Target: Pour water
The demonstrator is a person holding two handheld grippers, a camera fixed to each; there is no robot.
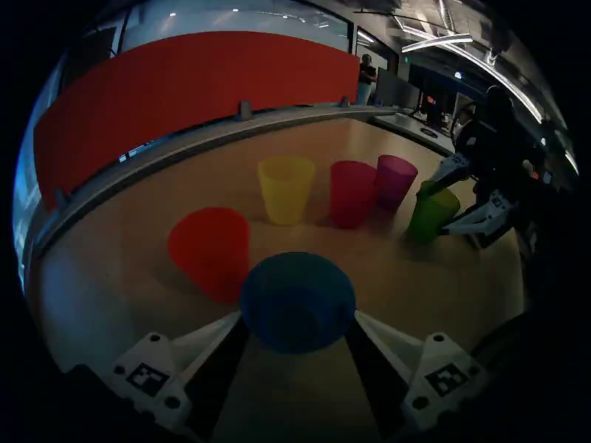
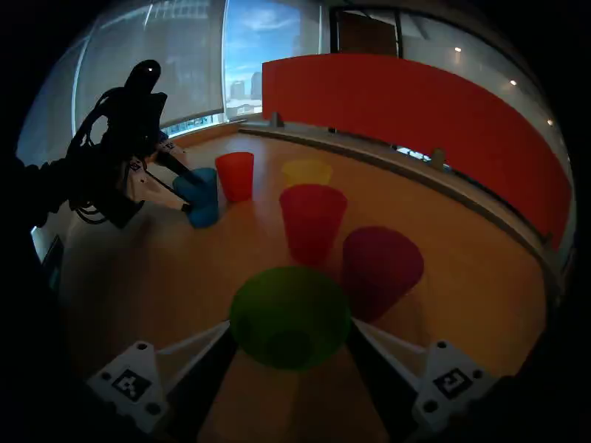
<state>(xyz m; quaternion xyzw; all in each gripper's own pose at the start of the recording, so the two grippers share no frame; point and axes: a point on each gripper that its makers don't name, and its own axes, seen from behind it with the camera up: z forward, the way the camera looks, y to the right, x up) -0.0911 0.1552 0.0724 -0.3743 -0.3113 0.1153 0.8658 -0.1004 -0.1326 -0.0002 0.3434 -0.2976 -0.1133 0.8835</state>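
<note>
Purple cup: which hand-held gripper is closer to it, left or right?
Right. The right hand-held gripper, holding the green cup, sits just beside the purple cup. The left hand-held gripper, holding the blue cup, is farther off, by the orange cup.

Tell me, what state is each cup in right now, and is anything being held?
Blue cup, upright, clamped between left gripper fingers.
Green cup, upright, clamped between right gripper fingers.
Orange cup, upright on table, not held.
Yellow cup, upright on table, not held.
Red cup, upright on table, not held.
Purple cup, upright on table, not held.
</note>
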